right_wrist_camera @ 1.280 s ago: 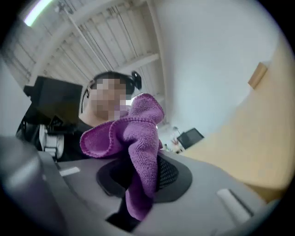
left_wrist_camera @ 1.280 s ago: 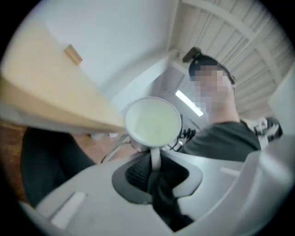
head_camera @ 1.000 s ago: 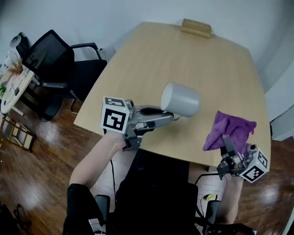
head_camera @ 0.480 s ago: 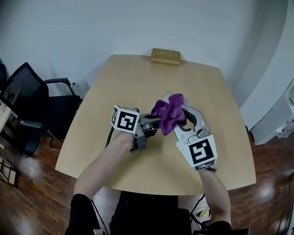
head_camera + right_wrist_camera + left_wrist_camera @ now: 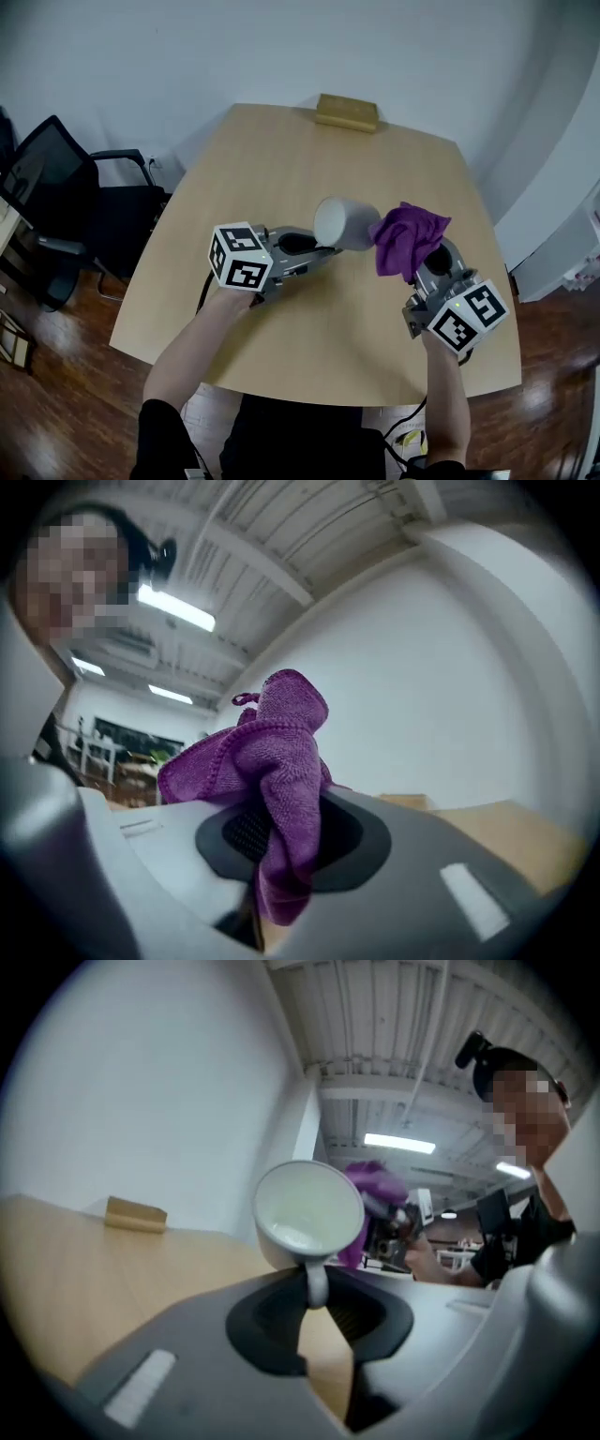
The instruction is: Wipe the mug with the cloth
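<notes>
We are clamping the mug point(image 5: 345, 223) by its handle in the left gripper point(image 5: 317, 248), tipped sideways, so the right gripper point(image 5: 419, 269), pinching the cloth point(image 5: 408, 234), can wipe it.

Light wooden table w/ rounded corners point(image 5: 281, 178) takes up the middle of the room; the top is pale & matt. At its far edge, approx. centred, a small tan wooden block point(image 5: 347, 112) lies flat on the tabletop. A black mesh-back office chair w/ armrests point(image 5: 66, 187) stands left of the table, just beside its left edge; can't tell if they touch. Dark glossy wood-plank floor point(image 5: 56, 394) runs under table & chair, w/ light reflections at near left and near right. Plain white wall point(image 5: 234, 47) closes off the far side. Overhead there's a white ribbed ceiling point(image 5: 394, 1016) w/ a lit strip light point(image 5: 398, 1143).
</notes>
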A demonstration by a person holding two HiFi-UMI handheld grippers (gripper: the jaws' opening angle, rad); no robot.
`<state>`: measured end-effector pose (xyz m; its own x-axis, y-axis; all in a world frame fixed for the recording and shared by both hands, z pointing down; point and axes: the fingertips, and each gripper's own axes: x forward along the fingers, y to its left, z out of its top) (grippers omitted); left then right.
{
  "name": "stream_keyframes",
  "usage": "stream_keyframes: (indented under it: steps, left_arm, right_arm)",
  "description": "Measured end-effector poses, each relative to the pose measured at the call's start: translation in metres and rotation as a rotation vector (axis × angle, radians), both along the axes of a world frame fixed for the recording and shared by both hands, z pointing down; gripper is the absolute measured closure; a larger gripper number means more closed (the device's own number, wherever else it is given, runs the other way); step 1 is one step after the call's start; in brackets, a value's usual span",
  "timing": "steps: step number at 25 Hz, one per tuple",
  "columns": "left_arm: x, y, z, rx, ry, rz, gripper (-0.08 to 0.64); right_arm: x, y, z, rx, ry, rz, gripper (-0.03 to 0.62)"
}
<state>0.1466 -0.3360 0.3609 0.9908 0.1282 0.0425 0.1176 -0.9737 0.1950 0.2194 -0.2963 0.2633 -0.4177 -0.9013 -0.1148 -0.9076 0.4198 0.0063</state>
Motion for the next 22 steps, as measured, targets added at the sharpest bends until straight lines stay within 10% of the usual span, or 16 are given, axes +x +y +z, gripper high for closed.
stream_keyframes:
  steps: [5,9,13,17,22]
  left_arm:
    - [0.004,0.023,-0.012,0.139,0.039,0.009,0.482]
    - [-0.001,0.024,-0.017,0.229,0.047,-0.014,0.482]
    - [-0.006,0.014,-0.015,0.483,0.001,-0.11,0.485]
    - [-0.005,0.017,-0.017,0.781,-0.036,-0.187,0.485]
    - [-0.001,0.034,-0.018,1.021,-0.056,-0.22,0.484]
  right_arm:
    - [-0.073,0.009,-0.019,0.097,0.106,-0.141,0.511]
    - [-0.029,0.001,-0.003,0.056,0.04,-0.029,0.511]
    - [0.035,-0.016,0.03,-0.121,-0.083,0.094,0.511]
    - [0.006,0.021,-0.019,-0.047,-0.25,-0.176,0.511]
    - [-0.042,0.036,-0.032,-0.033,-0.089,-0.288,0.511]
